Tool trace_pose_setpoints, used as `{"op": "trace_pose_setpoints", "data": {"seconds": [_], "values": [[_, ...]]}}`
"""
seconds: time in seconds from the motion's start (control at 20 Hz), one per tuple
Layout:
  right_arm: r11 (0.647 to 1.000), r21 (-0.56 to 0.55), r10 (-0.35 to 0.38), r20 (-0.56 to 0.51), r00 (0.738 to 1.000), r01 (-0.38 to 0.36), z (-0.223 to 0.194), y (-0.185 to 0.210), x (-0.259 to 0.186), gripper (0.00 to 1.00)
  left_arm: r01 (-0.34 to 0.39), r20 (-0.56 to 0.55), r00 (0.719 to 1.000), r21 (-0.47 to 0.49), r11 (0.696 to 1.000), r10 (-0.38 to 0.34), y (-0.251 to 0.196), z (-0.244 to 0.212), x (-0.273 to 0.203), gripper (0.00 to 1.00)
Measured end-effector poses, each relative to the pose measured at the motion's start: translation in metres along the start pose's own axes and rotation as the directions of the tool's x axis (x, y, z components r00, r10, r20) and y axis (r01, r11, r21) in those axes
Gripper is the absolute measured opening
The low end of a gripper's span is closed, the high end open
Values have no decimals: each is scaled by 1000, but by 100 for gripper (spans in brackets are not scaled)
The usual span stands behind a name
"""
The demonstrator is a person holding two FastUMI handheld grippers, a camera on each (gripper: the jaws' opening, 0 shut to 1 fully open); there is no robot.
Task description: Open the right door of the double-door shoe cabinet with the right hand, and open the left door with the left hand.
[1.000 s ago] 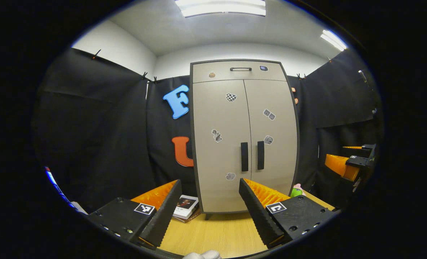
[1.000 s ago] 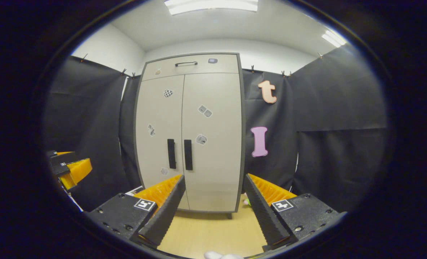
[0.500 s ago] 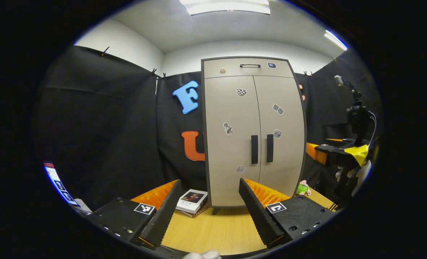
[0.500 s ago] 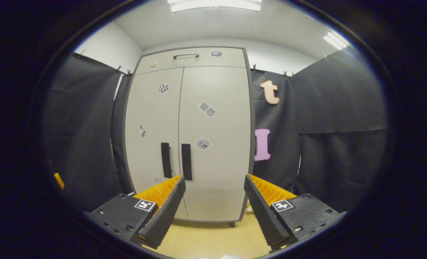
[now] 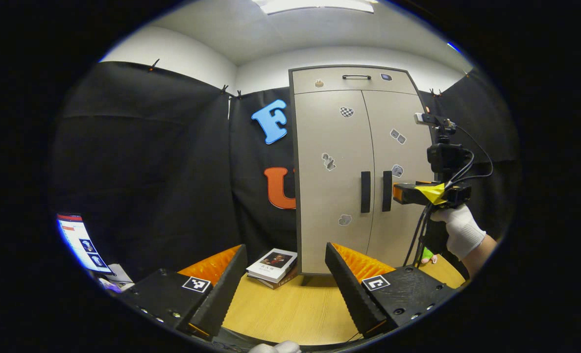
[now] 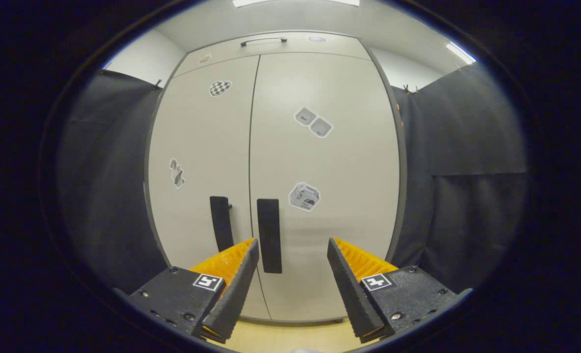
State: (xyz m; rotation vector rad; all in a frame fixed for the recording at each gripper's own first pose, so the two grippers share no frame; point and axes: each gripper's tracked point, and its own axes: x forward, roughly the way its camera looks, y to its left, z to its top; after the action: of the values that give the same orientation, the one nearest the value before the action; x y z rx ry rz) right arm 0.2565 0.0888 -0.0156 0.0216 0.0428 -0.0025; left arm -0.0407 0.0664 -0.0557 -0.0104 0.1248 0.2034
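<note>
The right gripper (image 6: 290, 255) — fingers spread, holding nothing — sits close before the cabinet's shut right door (image 6: 327, 162), whose upright handle (image 6: 269, 234) lies just left of its gap, while the open left gripper (image 5: 285, 264) hangs well back.

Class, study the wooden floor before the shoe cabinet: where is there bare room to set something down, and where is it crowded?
Bare floor lies between the left gripper and the cabinet front. It is crowded at the cabinet's left foot, where the books are stacked, and at its right, where a gloved hand holds the right gripper near the right door's handle.
</note>
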Motion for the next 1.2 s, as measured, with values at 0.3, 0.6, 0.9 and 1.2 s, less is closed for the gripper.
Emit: {"op": "trace_pose_setpoints", "data": {"seconds": [0.3, 0.6, 0.9, 1.2], "values": [[999, -18, 31, -52, 998, -32, -12, 23, 53, 82, -67, -4, 998, 0, 998, 67, 0, 3, 18, 96], [1000, 10, 16, -97, 995, -15, -27, 22, 74, 55, -108, -12, 994, -13, 994, 108, 6, -1, 24, 96], [1000, 5, 7, -100, 995, -6, -27, 22, 73, 33, -122, -17, 992, -31, 992, 121, 15, -4, 20, 96], [998, -3, 57, -99, 993, -57, -31, 21, 49, 25, -89, -3, 996, -36, 995, 89, 13, -6, 3, 96]]}}
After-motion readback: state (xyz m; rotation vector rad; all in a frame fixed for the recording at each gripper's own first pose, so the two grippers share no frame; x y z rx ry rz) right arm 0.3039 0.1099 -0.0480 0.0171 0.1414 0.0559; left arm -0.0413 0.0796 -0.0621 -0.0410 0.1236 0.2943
